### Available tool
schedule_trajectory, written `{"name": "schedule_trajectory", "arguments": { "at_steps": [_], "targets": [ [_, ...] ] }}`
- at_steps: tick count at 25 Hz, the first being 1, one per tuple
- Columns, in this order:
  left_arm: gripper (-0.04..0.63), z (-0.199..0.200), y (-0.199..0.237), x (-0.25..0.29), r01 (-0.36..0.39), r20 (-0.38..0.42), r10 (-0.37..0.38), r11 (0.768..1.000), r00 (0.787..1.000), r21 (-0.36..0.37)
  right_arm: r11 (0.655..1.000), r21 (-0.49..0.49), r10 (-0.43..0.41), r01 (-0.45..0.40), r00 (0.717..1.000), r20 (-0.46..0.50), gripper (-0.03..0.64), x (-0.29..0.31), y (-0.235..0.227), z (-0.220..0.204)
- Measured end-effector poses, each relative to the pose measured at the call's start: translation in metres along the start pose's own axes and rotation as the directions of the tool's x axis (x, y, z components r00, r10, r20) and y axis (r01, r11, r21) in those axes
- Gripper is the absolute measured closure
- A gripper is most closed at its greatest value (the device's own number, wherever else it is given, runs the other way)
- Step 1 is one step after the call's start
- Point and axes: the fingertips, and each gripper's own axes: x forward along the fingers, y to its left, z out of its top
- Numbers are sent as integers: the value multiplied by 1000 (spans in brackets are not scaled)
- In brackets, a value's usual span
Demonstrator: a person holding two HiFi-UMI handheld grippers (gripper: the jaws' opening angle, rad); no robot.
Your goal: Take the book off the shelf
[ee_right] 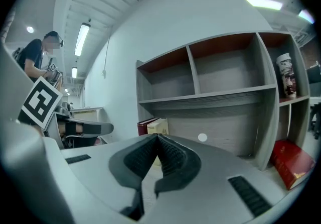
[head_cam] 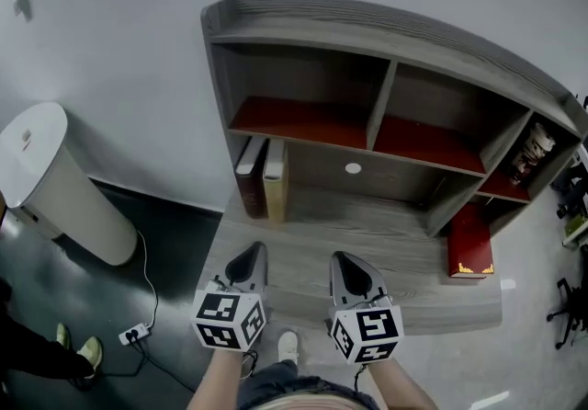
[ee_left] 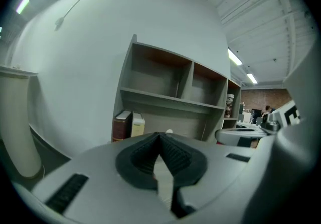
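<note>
Two books stand upright at the left end under the shelf (head_cam: 303, 33): a dark red book (head_cam: 250, 178) and a cream book (head_cam: 275, 180) beside it. Both show again in the left gripper view as the dark red book (ee_left: 121, 124) and cream book (ee_left: 137, 123), and in the right gripper view as the dark red book (ee_right: 148, 125) and cream book (ee_right: 159, 126). My left gripper (head_cam: 250, 259) hovers over the desk's front part, shut and empty, short of the books. My right gripper (head_cam: 347, 263) is alongside it, also shut with nothing held.
A red book (head_cam: 469, 243) leans at the shelf's right side on the desk (head_cam: 404, 256). A figurine (head_cam: 532, 152) sits in the right cubby. A white bin (head_cam: 57, 180) stands on the floor at left, with a power strip (head_cam: 134, 334) near it.
</note>
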Motion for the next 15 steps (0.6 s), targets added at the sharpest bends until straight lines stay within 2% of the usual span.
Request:
{"name": "schedule_trajectory", "arguments": {
  "at_steps": [4, 8, 15],
  "targets": [
    [584, 6, 17, 25, 12, -8, -12, 1000, 1000, 0, 1000, -5, -8, 8, 1000, -7, 609, 30, -2, 6],
    [583, 6, 33, 45, 33, -24, -34, 999, 999, -42, 1000, -14, -6, 6, 1000, -16, 609, 55, 2, 8],
    [583, 0, 51, 77, 33, -71, -34, 999, 997, -17, 999, -28, -32, 30, 999, -43, 609, 83, 4, 3]
  ]
}}
